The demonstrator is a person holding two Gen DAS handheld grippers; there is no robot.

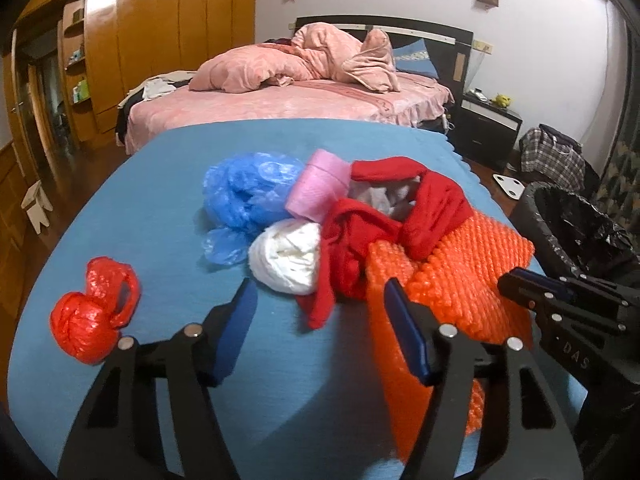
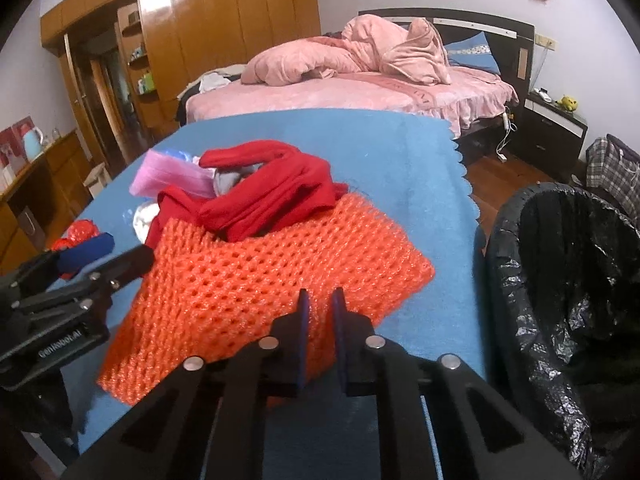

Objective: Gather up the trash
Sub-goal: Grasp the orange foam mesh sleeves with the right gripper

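On the blue-covered table [image 1: 168, 184] lies a pile: an orange foam net [image 1: 460, 280], a red cloth [image 1: 360, 248], a white bag ball [image 1: 288, 256], a blue plastic bag [image 1: 248, 192], a pink foam piece [image 1: 316, 188] and a knotted red bag [image 1: 88, 320]. My left gripper [image 1: 320, 300] is open, low over the table, its right finger over the orange net's left edge. My right gripper [image 2: 320, 304] has its jaws nearly together on the near edge of the orange net [image 2: 260, 280]. It also shows in the left wrist view [image 1: 516, 284].
A bin lined with a black bag [image 2: 560, 280] stands right of the table, also in the left wrist view [image 1: 580, 232]. A pink bed [image 1: 300, 92], a wooden wardrobe [image 1: 160, 20] and a dark nightstand [image 1: 484, 128] are behind. A checked bag [image 1: 552, 152] sits on the floor.
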